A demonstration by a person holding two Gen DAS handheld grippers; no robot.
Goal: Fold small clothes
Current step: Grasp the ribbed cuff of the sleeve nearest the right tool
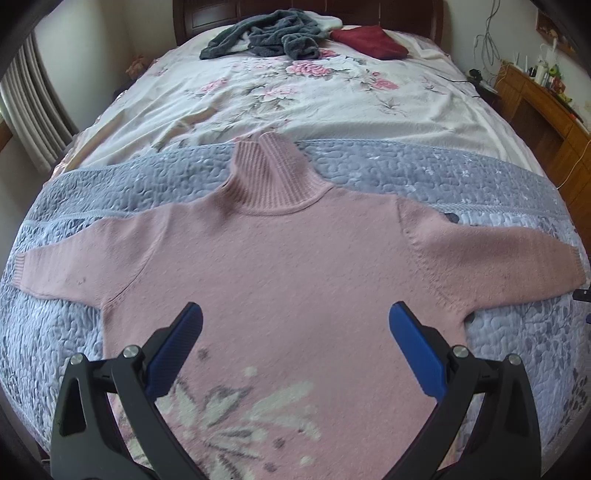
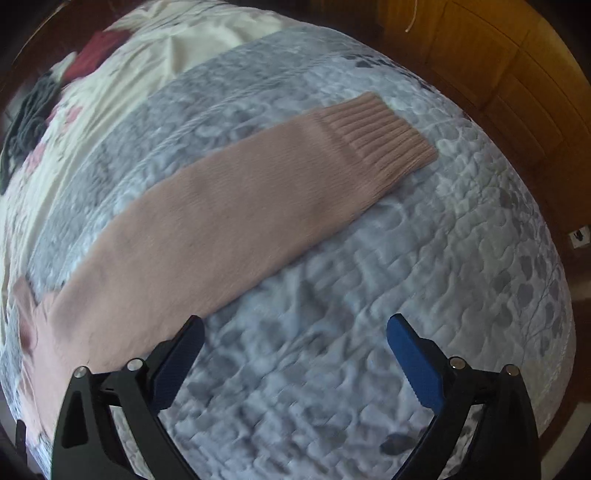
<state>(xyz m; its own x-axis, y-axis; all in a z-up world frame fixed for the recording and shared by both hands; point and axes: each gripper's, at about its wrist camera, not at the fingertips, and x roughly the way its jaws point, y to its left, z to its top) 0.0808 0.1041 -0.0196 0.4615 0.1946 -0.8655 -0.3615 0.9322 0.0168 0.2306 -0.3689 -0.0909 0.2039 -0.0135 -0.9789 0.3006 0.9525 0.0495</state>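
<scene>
Clearly, the pink turtleneck sweater [image 1: 280, 266] is spread flat, its sleeve [image 2: 229, 206] stretched up and rightward (cuff farthest) from the right gripper [image 2: 295, 354]. Both it and the left gripper [image 1: 295, 343] are held wide and empty.

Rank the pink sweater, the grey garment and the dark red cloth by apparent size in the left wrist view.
1. pink sweater, by far the largest, though also nearest.
2. grey garment.
3. dark red cloth.
The last two lie similarly far away, so their order is fair.

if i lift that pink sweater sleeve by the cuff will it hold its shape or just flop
Likely floppy: the sleeve is soft knit lying flat on the quilt. The ribbed cuff probably grips well. It is joined to the sweater, so the body may drag.
</scene>
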